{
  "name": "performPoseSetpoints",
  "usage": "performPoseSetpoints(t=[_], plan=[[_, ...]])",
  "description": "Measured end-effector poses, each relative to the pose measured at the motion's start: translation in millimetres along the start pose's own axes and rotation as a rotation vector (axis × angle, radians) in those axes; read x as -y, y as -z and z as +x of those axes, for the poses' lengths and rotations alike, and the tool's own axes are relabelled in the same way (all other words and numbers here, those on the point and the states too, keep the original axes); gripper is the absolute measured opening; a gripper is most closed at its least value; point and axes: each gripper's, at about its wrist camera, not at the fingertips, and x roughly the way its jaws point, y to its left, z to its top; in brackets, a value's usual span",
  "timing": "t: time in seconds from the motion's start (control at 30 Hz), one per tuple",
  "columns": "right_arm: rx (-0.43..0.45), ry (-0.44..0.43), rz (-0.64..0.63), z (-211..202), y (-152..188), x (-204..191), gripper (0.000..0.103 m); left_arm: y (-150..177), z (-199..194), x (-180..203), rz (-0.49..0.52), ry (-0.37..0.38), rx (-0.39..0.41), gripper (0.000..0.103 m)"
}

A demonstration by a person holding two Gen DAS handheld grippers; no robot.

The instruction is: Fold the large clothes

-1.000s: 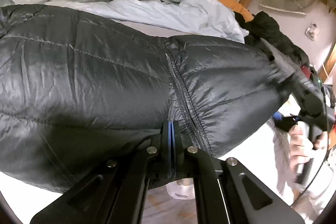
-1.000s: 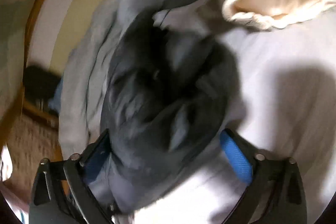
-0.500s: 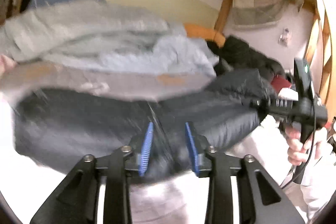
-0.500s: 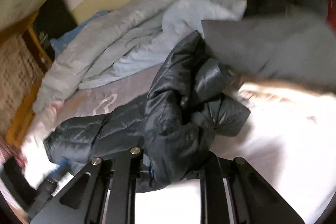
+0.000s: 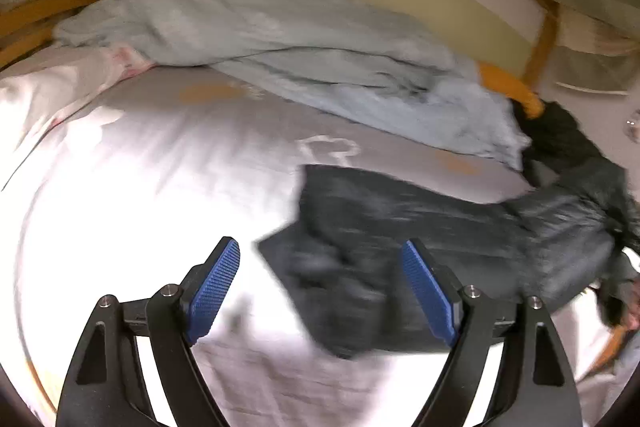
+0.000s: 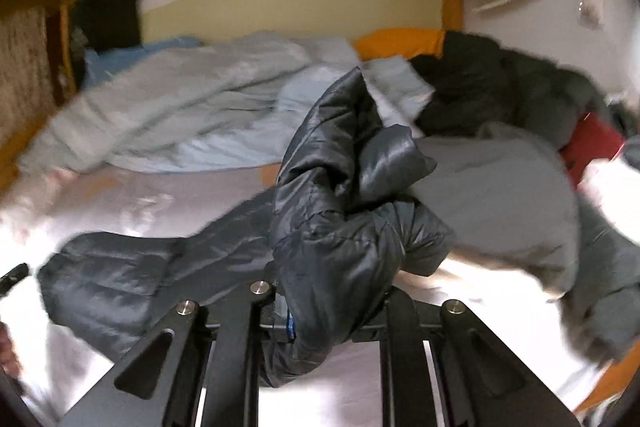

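My right gripper [image 6: 332, 311] is clamped on a bunched fold of the black puffer jacket [image 6: 344, 195], which trails across the bed [image 5: 140, 167]. My left gripper [image 5: 320, 287] is opening, empty. The slippery fabric could slide free, and the bunching may fold crooked.

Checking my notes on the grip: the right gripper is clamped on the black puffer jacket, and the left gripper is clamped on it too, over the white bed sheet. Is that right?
Not quite. The right gripper is clamped on the black puffer jacket, but the left gripper is not: the left wrist view shows its jaws wide and opening, blue pads clear of the fabric, with the jacket lying beyond them on the white bed sheet.
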Motion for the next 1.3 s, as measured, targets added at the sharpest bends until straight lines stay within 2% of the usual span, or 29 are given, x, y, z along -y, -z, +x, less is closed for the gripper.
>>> performPoseSetpoints(t=[0.07, 0.13, 0.2, 0.27, 0.33, 0.4, 0.6, 0.63, 0.7, 0.77, 0.9, 1.07, 1.23, 1.3], plan=[[-0.012, 0.031, -0.018, -1, -2, 1, 0.018, 5, 7, 2, 0.018, -0.026, 0.009, 0.082], [0.005, 0.029, 0.005, 0, -3, 0, 0.018, 8, 19, 8, 0.024, 0.031, -0.06, 0.082], [0.016, 0.068, -0.013, 5, -1, -11, 0.018, 11, 27, 12, 0.023, 0.099, -0.119, 0.082], [0.034, 0.071, -0.031, 7, -1, -21, 0.018, 16, 33, 25, 0.053, 0.098, -0.139, 0.082], [0.076, 0.029, -0.023, 0, -3, -26, 0.018, 19, 35, 35, 0.098, 0.062, -0.121, 0.082], [0.125, -0.024, -0.029, -10, -6, -34, 0.019, 20, 33, 40, 0.122, 0.055, -0.112, 0.082], [0.207, -0.189, -0.033, -30, -6, -71, 0.02, 17, 22, 38, 0.114, 0.056, -0.108, 0.082], [0.218, -0.21, -0.04, -34, -4, -80, 0.02, 12, 15, 32, 0.077, 0.04, -0.096, 0.081], [0.238, -0.245, -0.065, -39, -1, -97, 0.022, -1, -4, 20, 0.0, 0.09, -0.046, 0.081], [0.252, -0.257, -0.126, -43, 3, -118, 0.023, -18, -27, 13, -0.017, 0.125, 0.018, 0.081], [0.245, -0.305, -0.161, -45, 13, -148, 0.026, -36, -59, 4, -0.004, 0.073, 0.149, 0.081], [0.242, -0.342, -0.229, -47, 29, -184, 0.03, -41, -65, -7, -0.043, 0.112, 0.142, 0.081], [0.209, -0.379, -0.258, -42, 49, -210, 0.034, -39, -70, -2, -0.005, 0.114, 0.154, 0.081], [0.166, -0.435, -0.24, -38, 62, -218, 0.041, -37, -74, -2, 0.009, 0.111, 0.178, 0.079]])
